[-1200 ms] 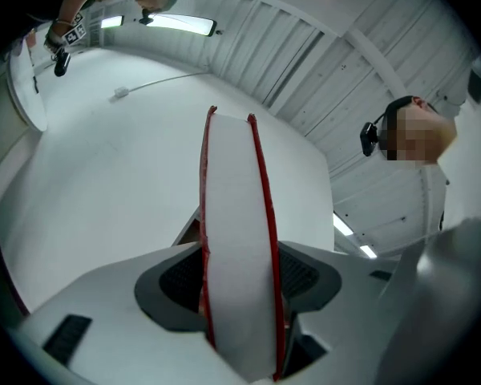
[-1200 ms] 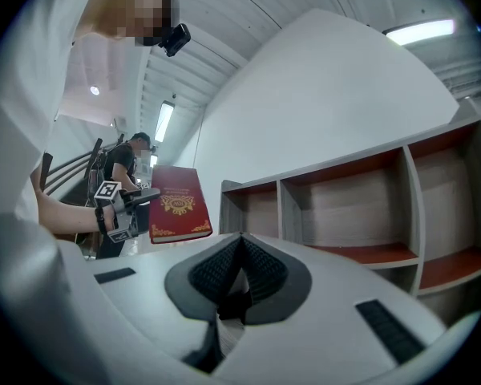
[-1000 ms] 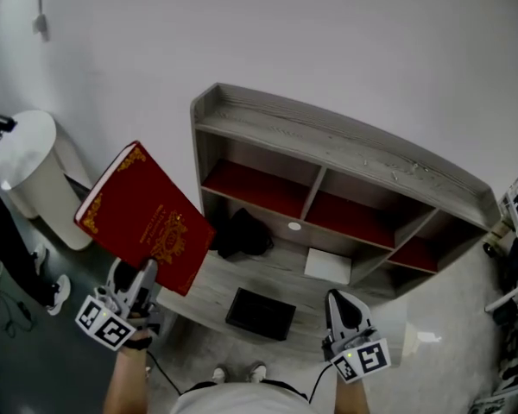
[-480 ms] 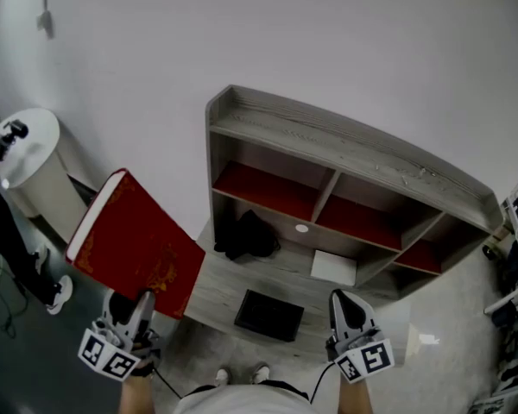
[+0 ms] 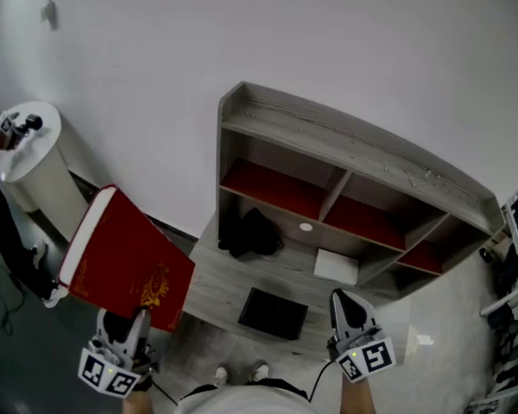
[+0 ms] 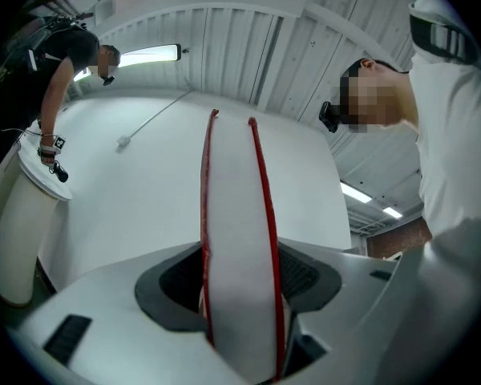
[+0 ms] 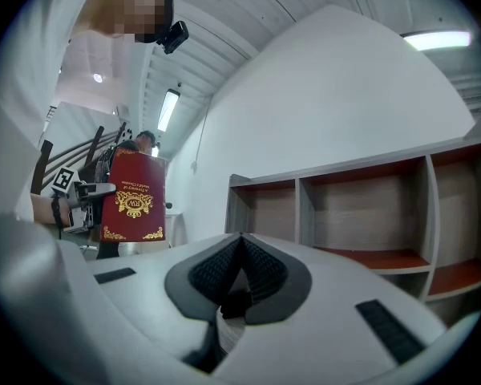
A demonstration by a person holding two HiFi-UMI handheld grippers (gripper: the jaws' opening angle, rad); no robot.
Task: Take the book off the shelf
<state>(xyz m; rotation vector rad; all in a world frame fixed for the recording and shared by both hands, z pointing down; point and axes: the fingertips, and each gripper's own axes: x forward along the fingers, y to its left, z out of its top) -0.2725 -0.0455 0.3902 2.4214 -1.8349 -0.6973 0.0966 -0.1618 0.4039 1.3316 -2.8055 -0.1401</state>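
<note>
Left tongs (image 5: 140, 317) first: clamped on the bottom edge of the red hardback book with gold stamping on its cover (image 5: 125, 261). The left gripper view shows the pads pinching both red covers, with the white page block standing straight up between them. I've got the book held out in the air, tilted, well to the left of the shelving and touching none of it. Its upper corner is near the white round-topped pedestal (image 5: 30, 166), where another person's hand is busy.

Moving right, there's the grey wood-grain shelf unit with red-lined compartments (image 5: 345, 149), backed against the white wall. The compartments I can see are bare. On the wide lower ledge sit a crumpled black bundle (image 5: 252, 231), a flat black rectangular tray (image 5: 272, 313) and a white square sheet (image 5: 335, 266).

Further right, my right tongs (image 5: 343, 300) hover in front of that ledge. The jaws are pressed together with nothing between them, pointing toward the shelving.

My read: the book is off the shelf, so the lifting step looks done and this is the carry-away. The grip is on one edge only, so the book could lever in the pads. What's next calls for a steady wrist, no swinging toward the pedestal, and somewhere flat to set it down.
</note>
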